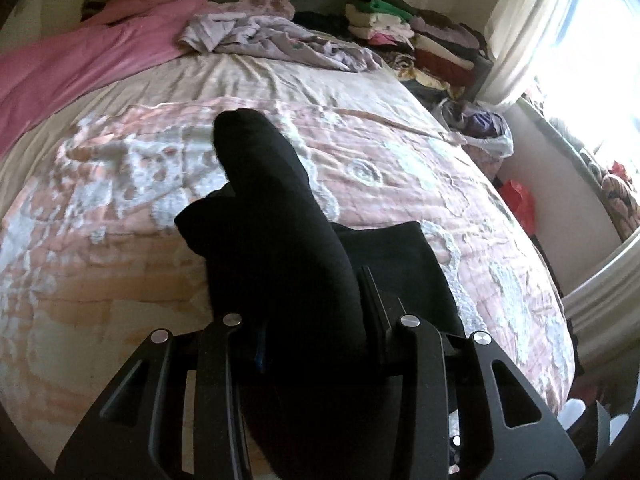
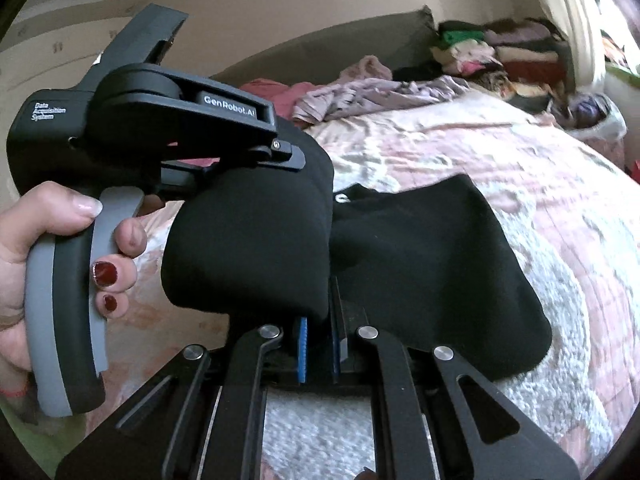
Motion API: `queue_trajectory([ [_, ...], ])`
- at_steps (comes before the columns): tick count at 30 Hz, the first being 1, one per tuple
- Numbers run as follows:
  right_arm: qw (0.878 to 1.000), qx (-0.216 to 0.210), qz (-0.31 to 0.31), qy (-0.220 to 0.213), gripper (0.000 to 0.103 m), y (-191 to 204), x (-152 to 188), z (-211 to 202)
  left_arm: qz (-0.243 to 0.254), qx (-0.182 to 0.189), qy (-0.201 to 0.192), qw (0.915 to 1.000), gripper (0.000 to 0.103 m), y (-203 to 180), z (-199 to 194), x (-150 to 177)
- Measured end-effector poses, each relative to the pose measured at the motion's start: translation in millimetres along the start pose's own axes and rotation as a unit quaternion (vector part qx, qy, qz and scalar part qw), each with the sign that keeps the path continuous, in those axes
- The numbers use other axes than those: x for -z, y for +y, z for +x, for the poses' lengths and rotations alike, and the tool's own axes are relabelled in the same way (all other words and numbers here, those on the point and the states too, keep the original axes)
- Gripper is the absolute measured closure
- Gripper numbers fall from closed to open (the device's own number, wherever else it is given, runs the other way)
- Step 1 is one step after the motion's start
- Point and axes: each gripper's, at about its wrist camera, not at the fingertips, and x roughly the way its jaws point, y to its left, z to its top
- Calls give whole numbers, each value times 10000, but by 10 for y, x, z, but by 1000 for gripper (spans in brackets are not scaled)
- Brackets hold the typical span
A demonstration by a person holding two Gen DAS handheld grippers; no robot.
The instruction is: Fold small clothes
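Left wrist view. Left gripper (image 1: 316, 320) was clenched on a black garment (image 1: 276, 220); the cloth filled the gap between its fingers and hid the pads. A long lobe of the garment stuck out ahead of the gripper, raised over the bed (image 1: 120, 264). A second flap (image 1: 404, 276) of the same black cloth spread off to the gripper's right, low over the patterned quilt (image 1: 400, 168). Far ahead: a pink sheet (image 1: 72, 60) to the left, crumpled lilac clothes (image 1: 272, 36) in the middle, a stack of folded clothes (image 1: 420, 36) to the right. A white bag (image 1: 492, 136) sat off the bed's right edge, near the curtain (image 1: 520, 32).

Right wrist view. Right gripper (image 2: 320, 344) was pinched tight on the garment's (image 2: 420, 256) lower edge; thin cloth ran between the blue pads (image 2: 303, 352). From there the cloth spread ahead and to the right, above the quilt (image 2: 540, 184). Ahead-left, the left gripper (image 2: 280, 168), held in a hand (image 2: 48, 248) with red-painted nails, gripped a rounded fold (image 2: 248, 240) of the same garment. So the garment hung between both grippers, above the bed (image 2: 400, 140). The folded stack (image 2: 500, 48) lay far ahead-right.
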Motion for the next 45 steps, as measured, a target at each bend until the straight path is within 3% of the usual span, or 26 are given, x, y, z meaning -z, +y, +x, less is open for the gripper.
queue_trajectory([
  [2,10000,49,47,42,96,-38,15,5,63,-7,44,10000,73,-65,64,-3],
  [3,9999,71,121,76,96,-78,33,3,97,20,76,9999,68,-103,105,0],
  [5,9994,97,291,149,96,-161,55,20,129,274,147,9994,38,-144,182,-9],
  [6,9989,119,408,198,96,-215,77,26,138,377,168,9991,17,-155,195,-8],
  [9,9964,77,766,364,95,-394,144,49,-32,903,0,9959,16,-118,89,30],
  [11,9938,22,1013,462,92,-487,196,42,-114,939,-153,9954,16,-62,-5,55],
  [18,9881,-136,1437,535,83,-618,243,-152,-85,259,-250,9993,17,277,-169,283],
  [21,9878,-230,1478,440,62,-647,186,-264,-61,-20,-186,9998,17,414,-134,390],
  [23,9868,-380,1520,418,39,-677,140,-320,-112,-1,-75,9999,17,491,-90,455],
  [25,9871,-381,1518,351,36,-699,66,-377,-74,9,46,10000,17,503,-17,517],
  [28,9878,-397,1398,565,19,-740,-51,-307,88,29,214,9997,17,438,78,605],
  [31,9859,-383,1409,816,19,-841,-162,-139,143,75,224,9996,18,365,118,688],
  [37,9800,-756,1348,1252,16,-903,-356,185,261,103,234,9993,18,280,107,712],
  [42,9715,-1049,1704,1270,15,-979,-479,374,419,100,273,9987,18,188,121,753],
  [45,9708,-1144,1734,1200,23,-990,-542,389,445,130,292,9985,18,166,127,774],
])
